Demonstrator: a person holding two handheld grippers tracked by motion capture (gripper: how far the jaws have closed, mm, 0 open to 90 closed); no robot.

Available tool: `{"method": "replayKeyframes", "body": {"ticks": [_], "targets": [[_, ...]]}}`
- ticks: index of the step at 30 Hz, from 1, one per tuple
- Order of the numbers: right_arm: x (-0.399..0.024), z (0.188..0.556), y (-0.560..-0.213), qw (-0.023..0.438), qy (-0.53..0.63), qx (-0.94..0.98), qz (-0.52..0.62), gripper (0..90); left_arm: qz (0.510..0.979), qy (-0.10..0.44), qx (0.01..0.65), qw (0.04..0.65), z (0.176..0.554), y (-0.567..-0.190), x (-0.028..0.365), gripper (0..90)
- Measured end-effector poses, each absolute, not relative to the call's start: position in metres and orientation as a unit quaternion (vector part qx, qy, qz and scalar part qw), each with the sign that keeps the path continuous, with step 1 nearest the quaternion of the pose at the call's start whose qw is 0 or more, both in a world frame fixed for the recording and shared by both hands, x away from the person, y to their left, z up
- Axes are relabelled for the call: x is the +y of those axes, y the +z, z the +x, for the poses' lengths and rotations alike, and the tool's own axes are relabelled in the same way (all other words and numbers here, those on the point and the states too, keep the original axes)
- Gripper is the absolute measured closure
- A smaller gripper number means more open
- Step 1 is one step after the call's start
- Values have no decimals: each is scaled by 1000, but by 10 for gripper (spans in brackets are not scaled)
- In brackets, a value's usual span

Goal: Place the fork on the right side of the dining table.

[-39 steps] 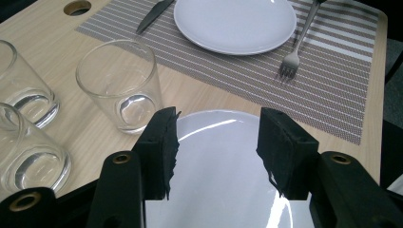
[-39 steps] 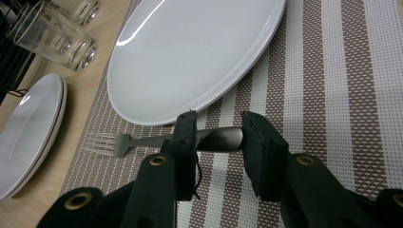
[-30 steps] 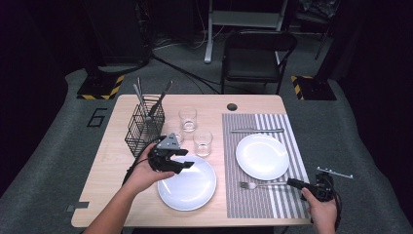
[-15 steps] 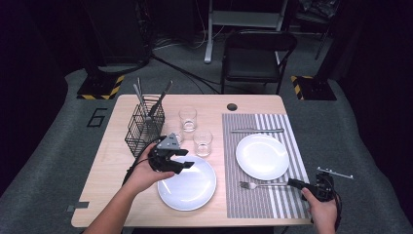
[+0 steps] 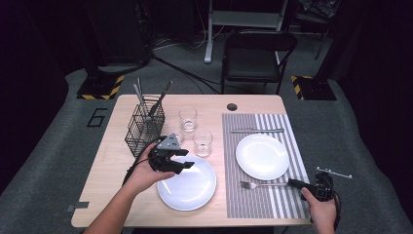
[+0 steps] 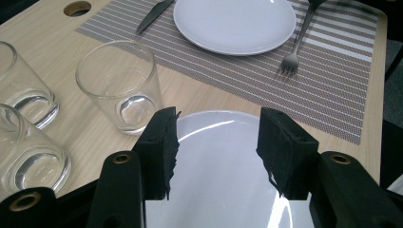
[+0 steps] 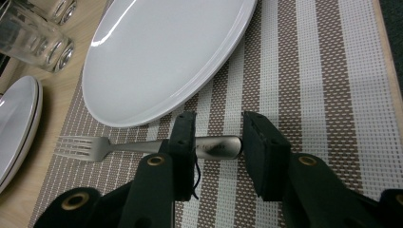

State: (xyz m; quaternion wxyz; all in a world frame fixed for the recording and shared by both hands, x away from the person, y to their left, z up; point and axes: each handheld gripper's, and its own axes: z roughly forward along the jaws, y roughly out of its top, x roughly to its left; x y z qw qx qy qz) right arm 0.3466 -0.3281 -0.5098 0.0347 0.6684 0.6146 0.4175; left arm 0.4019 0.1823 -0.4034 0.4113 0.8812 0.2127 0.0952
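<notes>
Plates, glasses and a fork are sitting on the counter (image 5: 117, 195). Starting at the left, a black wire basket (image 5: 145, 127) is standing near the far left corner with long tools sticking up out of it. Three glasses (image 5: 202, 143) are standing just beside it. In front of them, the left gripper (image 5: 176, 165) is hanging over the far edge of the near plate (image 5: 190, 187). Its jaws are standing apart with nothing between them, and in the left gripper view the white plate is showing in the gap. This plate is lying on the bare wood.

Next comes a striped mat (image 5: 272, 204). A knife (image 5: 257, 130) is lying at its far end, and the second plate (image 5: 263, 156) is sitting just in front of the knife. Nearer the person, the fork (image 7: 142, 147) is lying flat on the mat, close to that plate, with its prongs pointing left. At the far right, the right gripper (image 7: 216, 142) is sitting low at the end of the fork's handle. Its jaws are standing apart on both sides of the handle tip, and I cannot tell if they are touching it.
</notes>
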Motion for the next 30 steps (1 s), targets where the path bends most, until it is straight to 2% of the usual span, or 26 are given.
{"method": "replayKeyframes", "body": {"ticks": [30], "targets": [[-322, 344, -501, 46, 427, 623, 654, 649, 878, 99, 219, 414, 403, -403, 186, 482]]}}
